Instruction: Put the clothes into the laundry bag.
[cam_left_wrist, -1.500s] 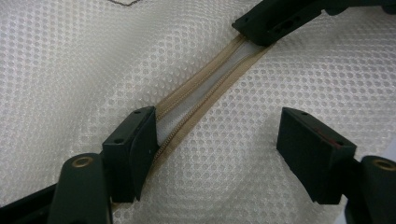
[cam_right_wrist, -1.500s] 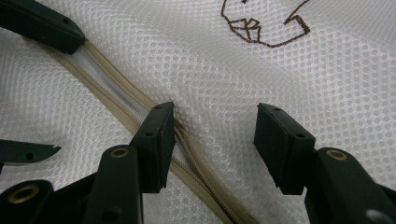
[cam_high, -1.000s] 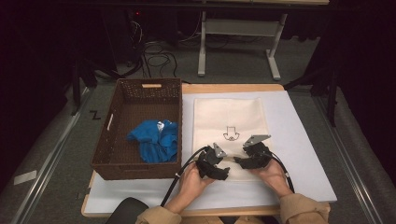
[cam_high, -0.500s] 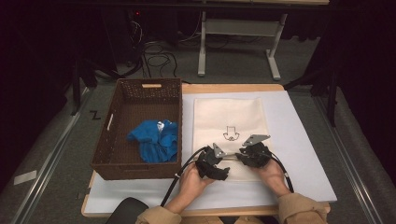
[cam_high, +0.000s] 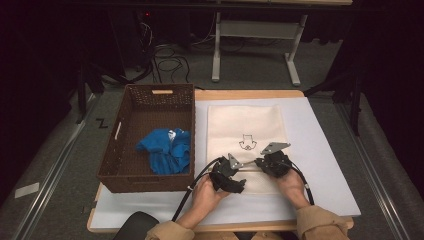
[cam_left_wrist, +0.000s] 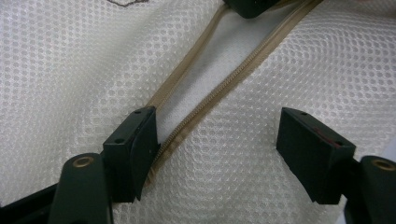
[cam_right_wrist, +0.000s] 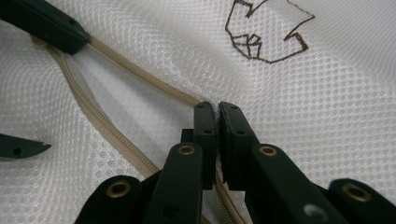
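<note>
Opening the zipper (cam_left_wrist: 219, 93) of the white mesh bag (cam_high: 245, 125) appears to be the step in hand, and it is best done with one edge anchored while the other is drawn away. The bag is laid flat on the pale mat (cam_high: 325, 150), just beside the brown wicker basket (cam_high: 150, 100) in which a blue cloth (cam_high: 165, 150) is kept.

In the right gripper view, the right gripper (cam_right_wrist: 217, 122) is seen pressed together at the point where the two tan tapes meet; what is pinched there, likely the slider or its pull, is hidden by the jaws, so it cannot be told for certain. In the left gripper view, the left gripper (cam_left_wrist: 217, 140) is held spread wide, with one jaw set against the zipper tape at the parted stretch and the other resting apart on the mesh. No grip is yet made by it.

For a clean pull, the near tape should be clamped by the left gripper close to the opening, so that the mesh is not dragged along. The pinch on the right should be kept in line with the zipper's run, since a sideways tug could jam the teeth or bunch the fabric. The bag's printed emblem (cam_right_wrist: 264, 30) lies just beyond the right gripper, well clear of the seam.
</note>
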